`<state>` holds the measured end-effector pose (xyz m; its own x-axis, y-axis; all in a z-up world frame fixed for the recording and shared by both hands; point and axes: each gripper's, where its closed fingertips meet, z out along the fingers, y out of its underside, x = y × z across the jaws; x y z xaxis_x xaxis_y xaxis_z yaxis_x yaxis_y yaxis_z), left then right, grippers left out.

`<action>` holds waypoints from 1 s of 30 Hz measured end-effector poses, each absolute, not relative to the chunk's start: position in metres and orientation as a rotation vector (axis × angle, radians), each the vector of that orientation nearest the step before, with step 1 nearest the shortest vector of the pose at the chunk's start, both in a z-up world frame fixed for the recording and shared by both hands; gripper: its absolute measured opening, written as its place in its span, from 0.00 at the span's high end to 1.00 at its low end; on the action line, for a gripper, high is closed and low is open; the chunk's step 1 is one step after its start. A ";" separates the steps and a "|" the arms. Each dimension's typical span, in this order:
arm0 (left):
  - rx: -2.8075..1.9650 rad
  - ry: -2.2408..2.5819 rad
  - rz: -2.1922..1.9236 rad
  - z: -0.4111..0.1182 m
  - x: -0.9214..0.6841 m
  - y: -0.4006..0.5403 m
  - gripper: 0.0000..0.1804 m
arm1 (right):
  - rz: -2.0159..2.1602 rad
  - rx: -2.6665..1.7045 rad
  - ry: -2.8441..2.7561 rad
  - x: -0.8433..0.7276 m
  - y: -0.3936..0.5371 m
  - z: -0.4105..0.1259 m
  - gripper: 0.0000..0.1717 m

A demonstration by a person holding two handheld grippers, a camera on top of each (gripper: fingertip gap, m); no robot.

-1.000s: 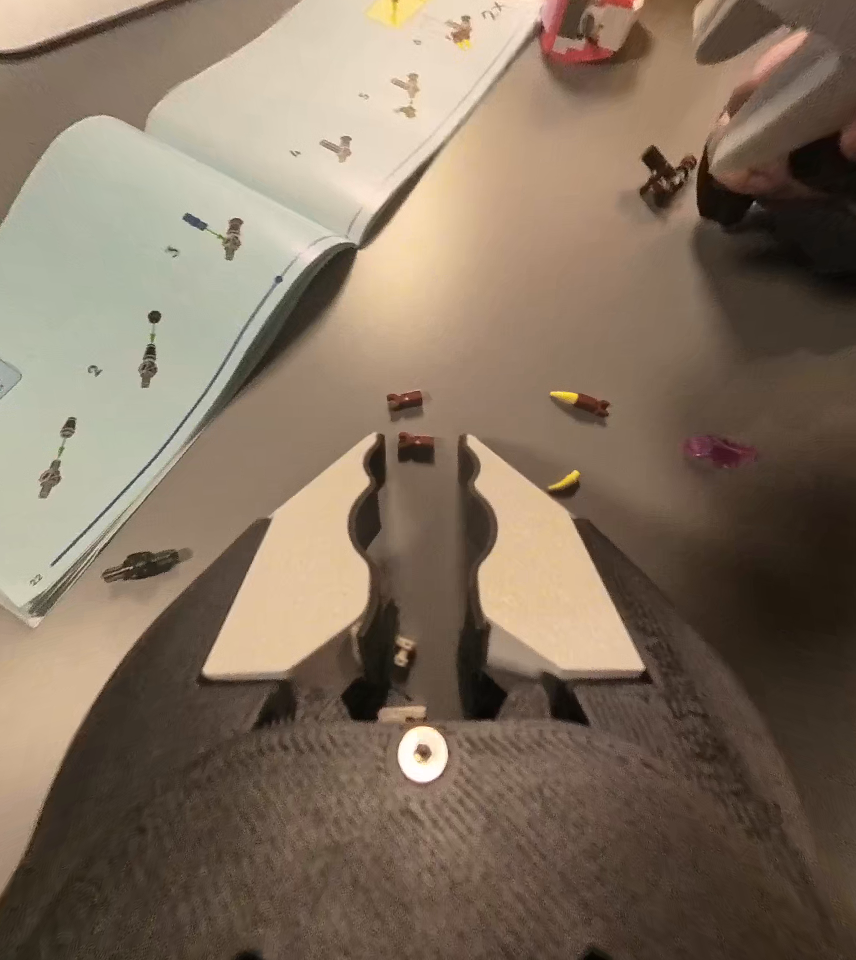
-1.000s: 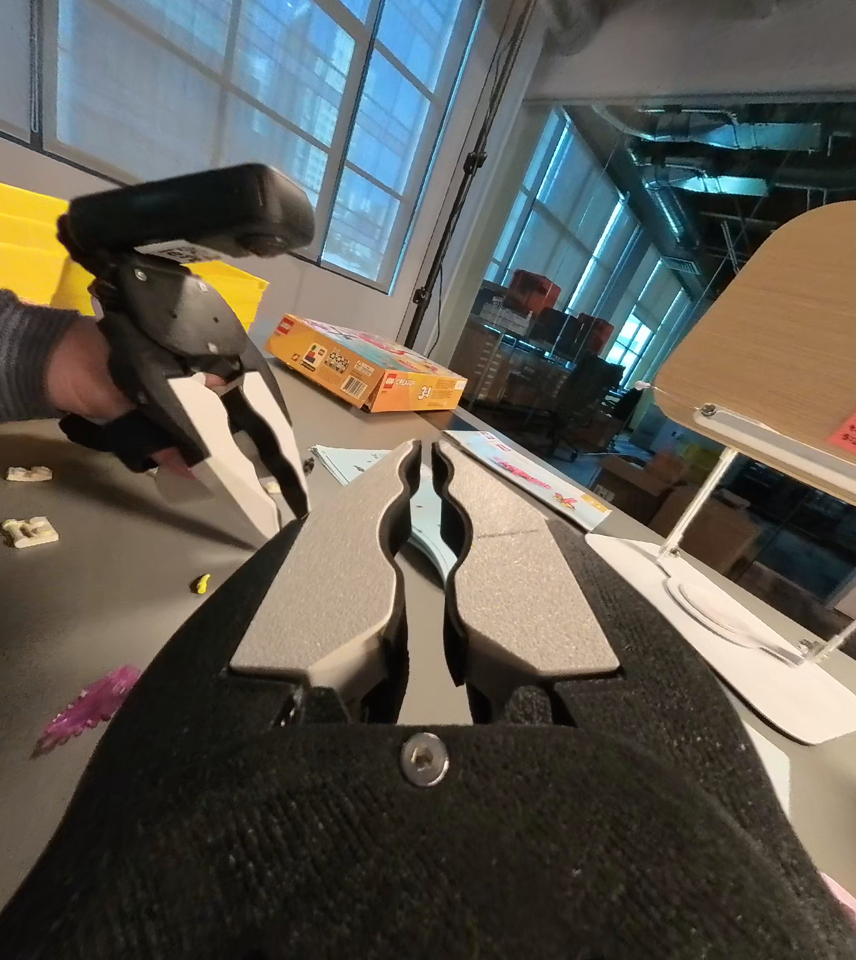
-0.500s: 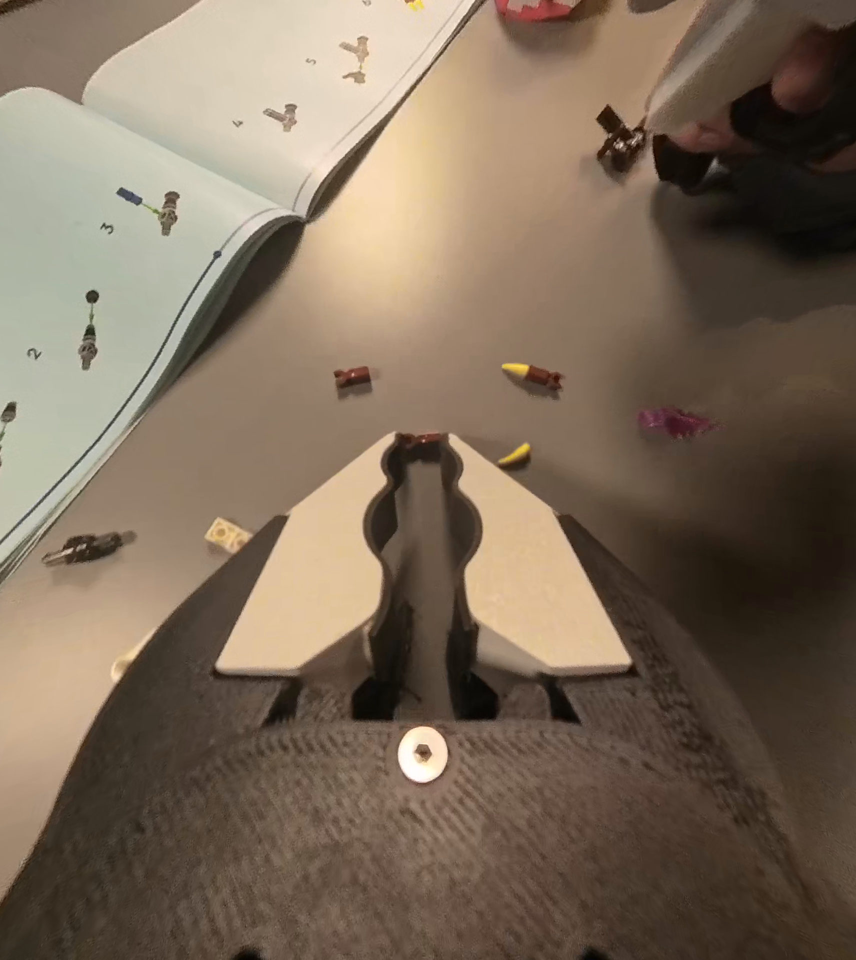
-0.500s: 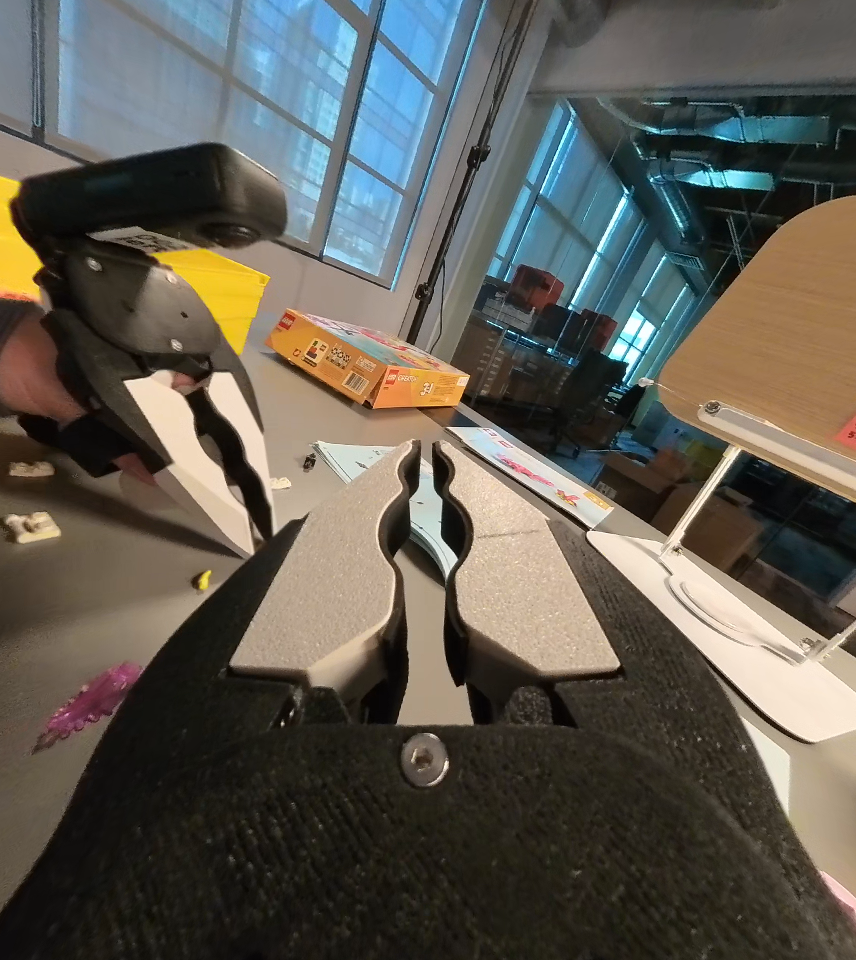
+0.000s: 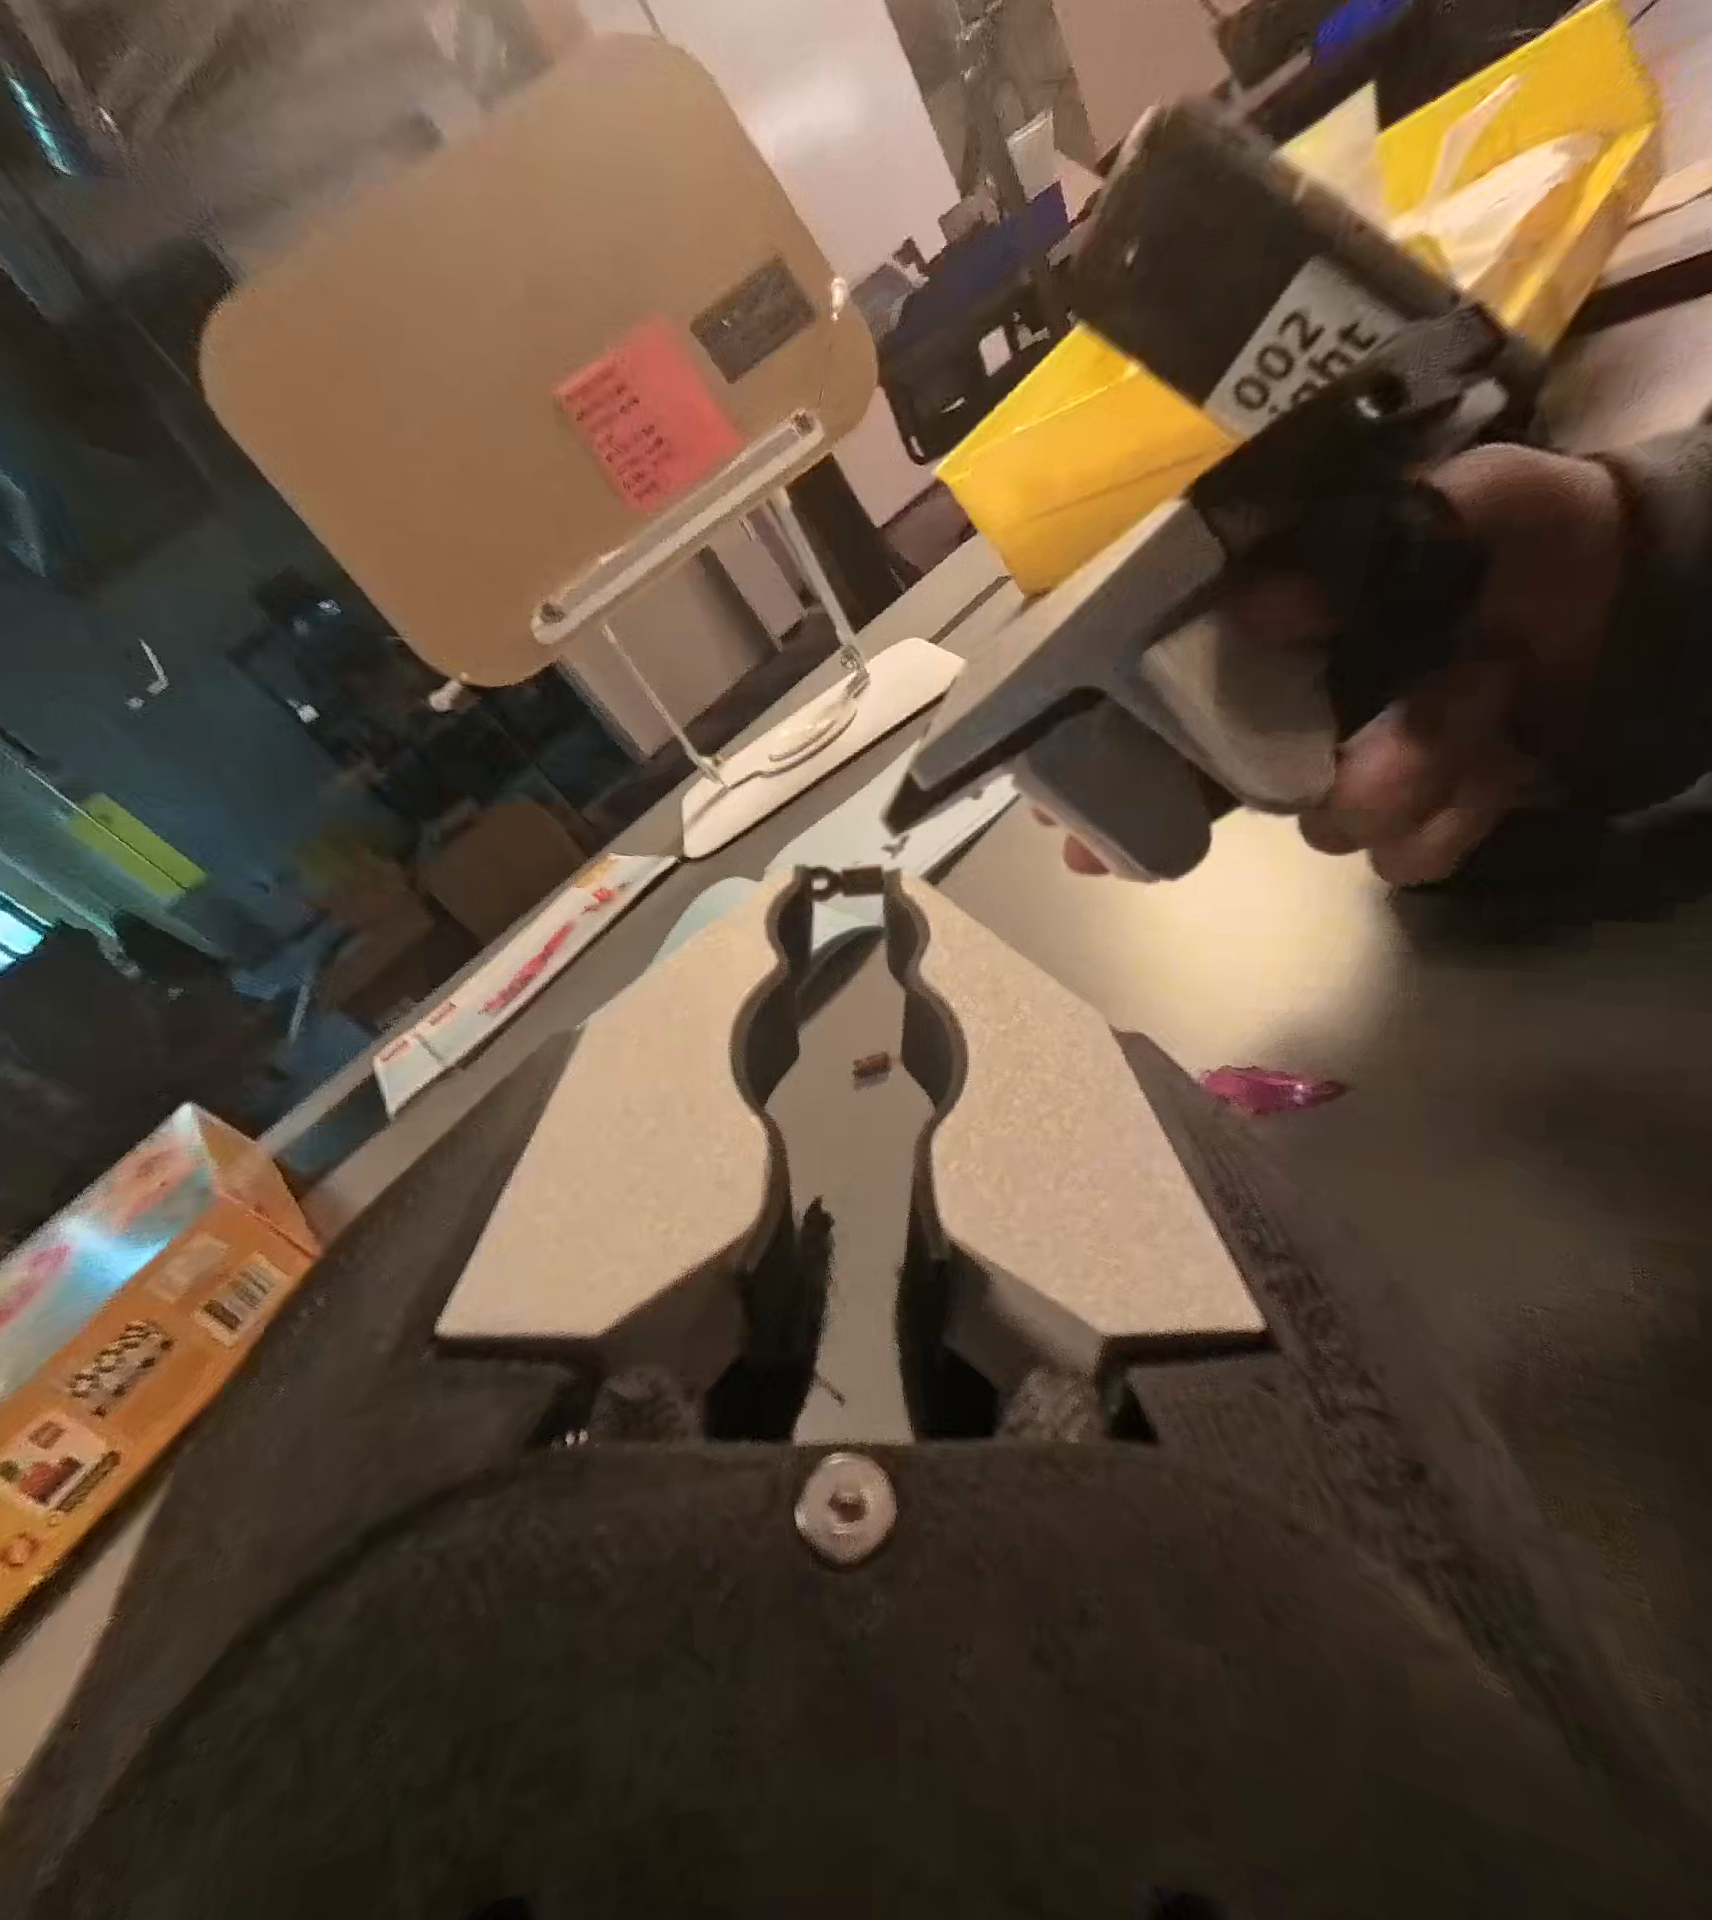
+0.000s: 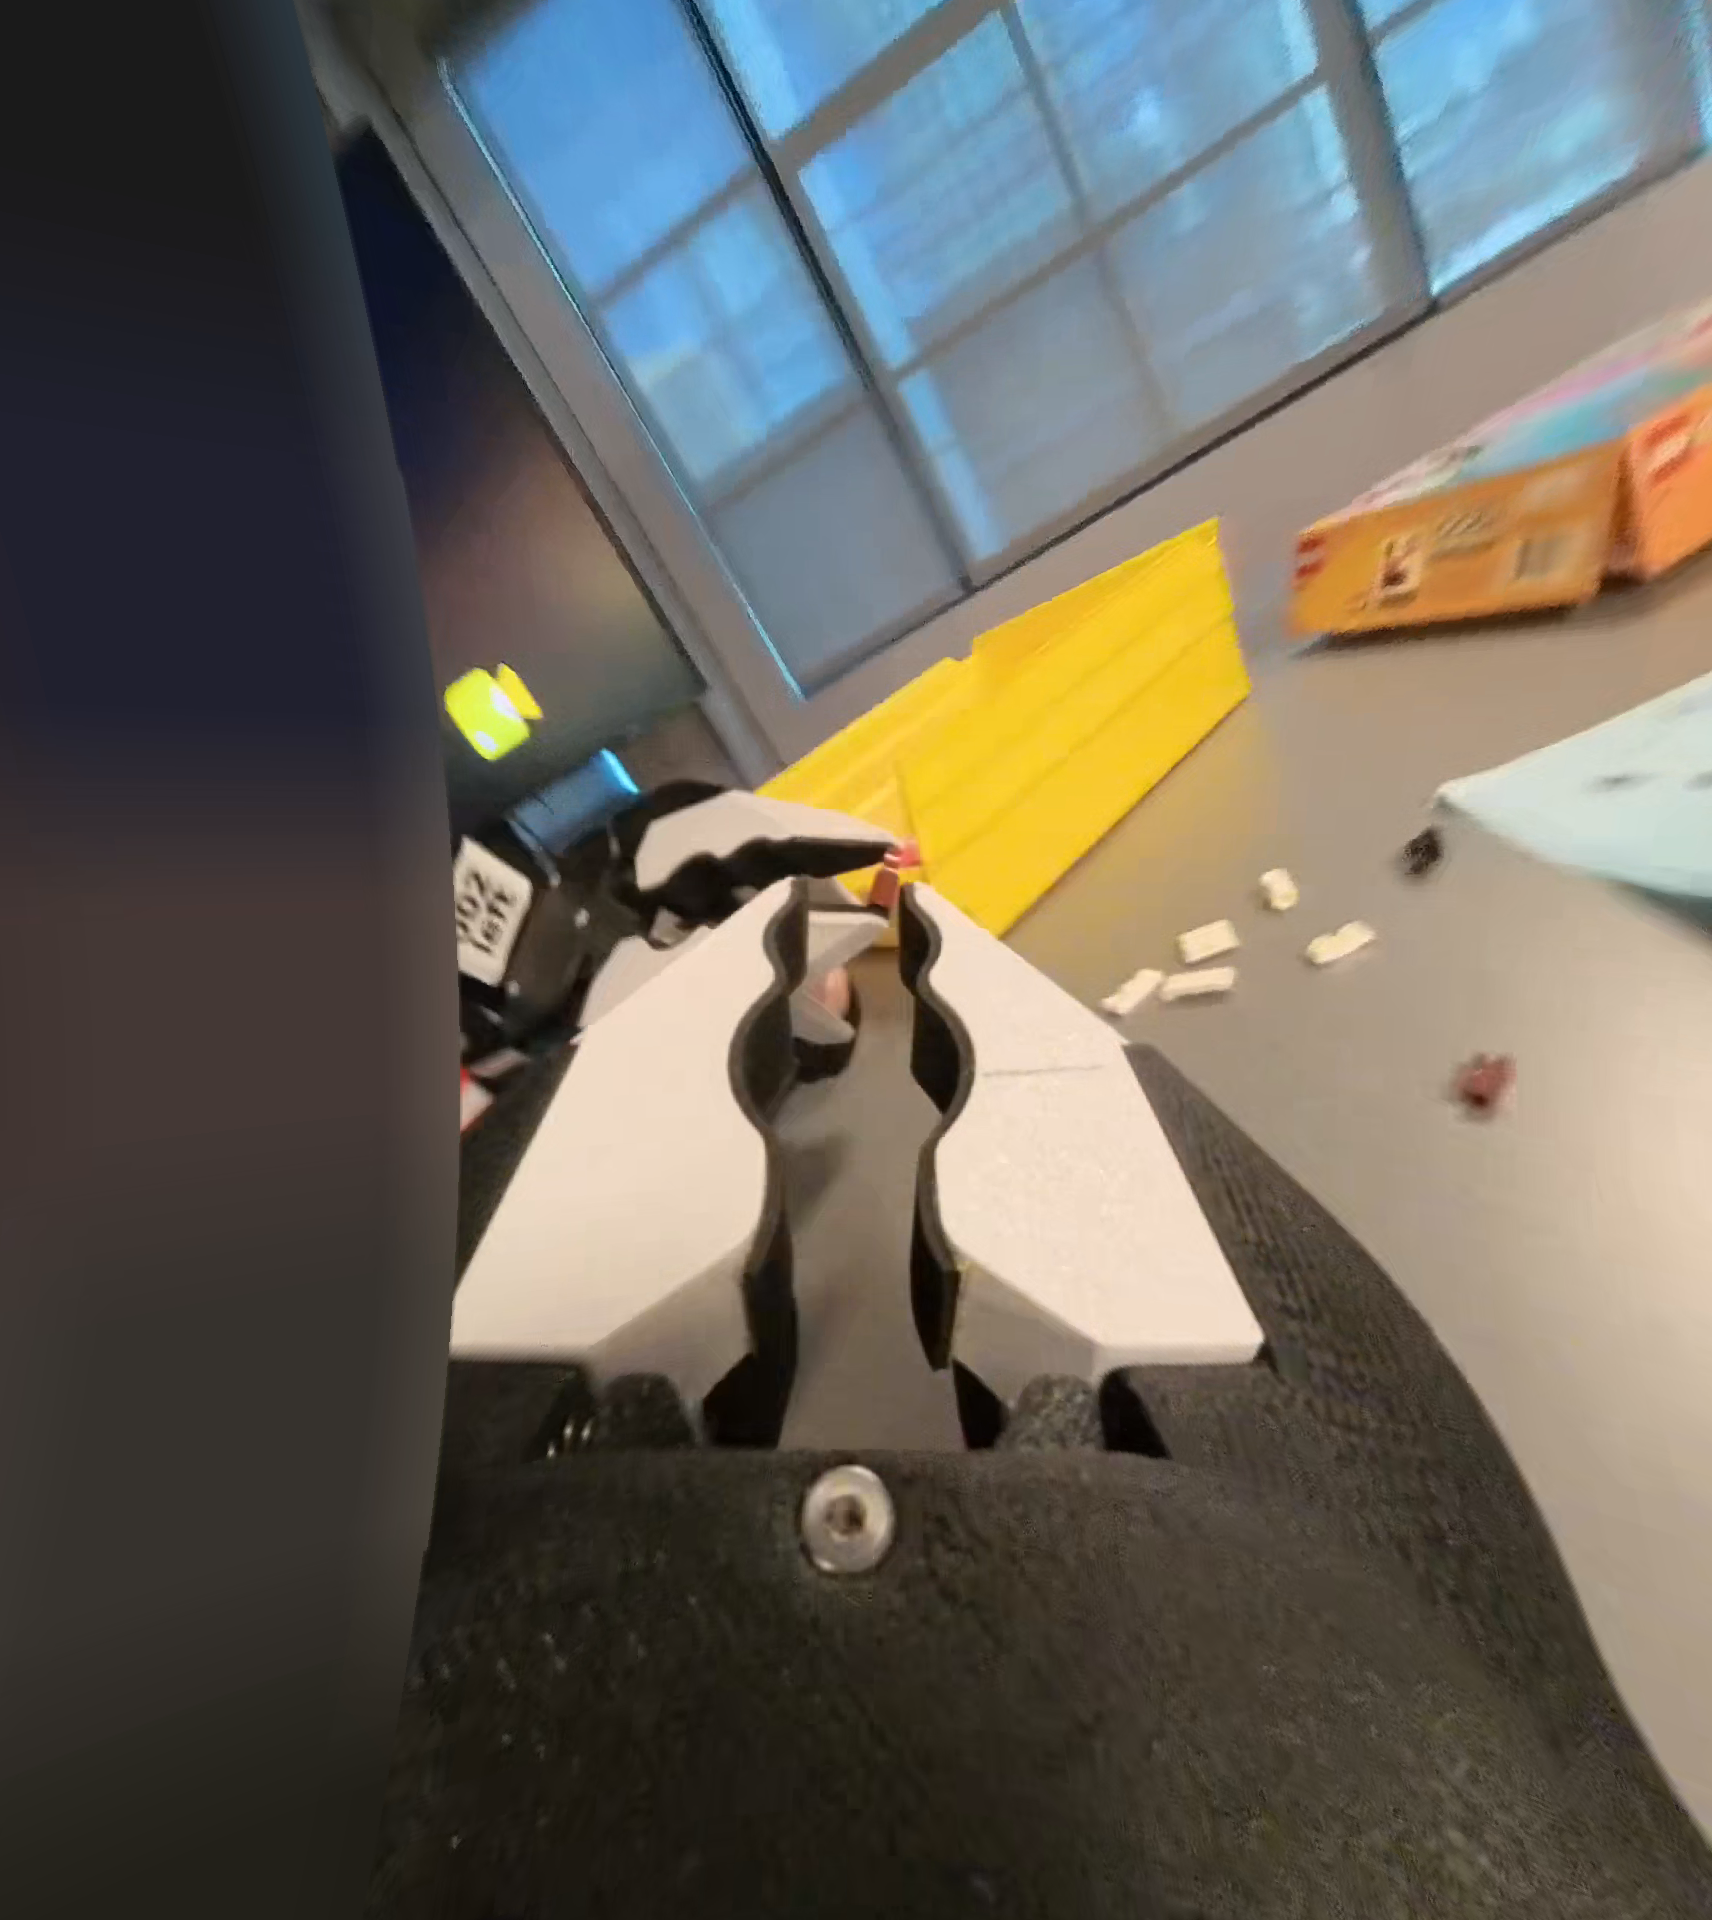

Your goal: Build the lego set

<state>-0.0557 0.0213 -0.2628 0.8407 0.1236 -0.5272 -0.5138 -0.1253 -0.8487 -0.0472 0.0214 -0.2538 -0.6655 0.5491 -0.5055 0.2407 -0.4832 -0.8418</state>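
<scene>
Grey table under big windows, both grippers lifted over scattered small pieces.

Left wrist view: left gripper (image 5: 847,883) pinches a tiny brown piece (image 5: 850,881) crosswise at its fingertips, raised off the table (image 5: 1247,966); another brown bit (image 5: 871,1065) lies below, a pink piece (image 5: 1262,1088) right; the right gripper (image 5: 909,805) ahead is blurred, its jaws hard to read. Right wrist view: right gripper (image 6: 847,904) narrowly parted, nothing pressed between; the left gripper's brown piece (image 6: 891,878) sits just beyond its tips; a blur covers the left side; yellow bin (image 6: 1070,748), white bits (image 6: 1205,940) behind.
</scene>
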 end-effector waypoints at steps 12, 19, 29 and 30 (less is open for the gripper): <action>-1.639 0.406 0.616 -0.274 -0.048 0.027 0.93 | 2.267 -1.332 -1.570 -0.051 0.019 -0.273 0.95; -1.638 0.468 0.651 -0.278 -0.044 0.026 0.93 | 2.290 -1.368 -1.622 -0.048 0.017 -0.277 0.98; -1.721 0.501 0.327 -0.300 -0.031 0.023 0.87 | 1.615 -0.943 -1.959 -0.039 0.022 -0.303 0.99; -1.736 0.508 0.278 -0.304 -0.028 0.022 0.87 | 1.539 -0.866 -1.982 -0.037 0.021 -0.304 0.99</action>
<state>-0.0282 0.0215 -0.3036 0.8742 -0.1837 -0.4495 -0.4778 -0.1594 -0.8639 -0.0373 0.0211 -0.3041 -0.6832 0.7302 -0.0067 0.1875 0.1666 -0.9680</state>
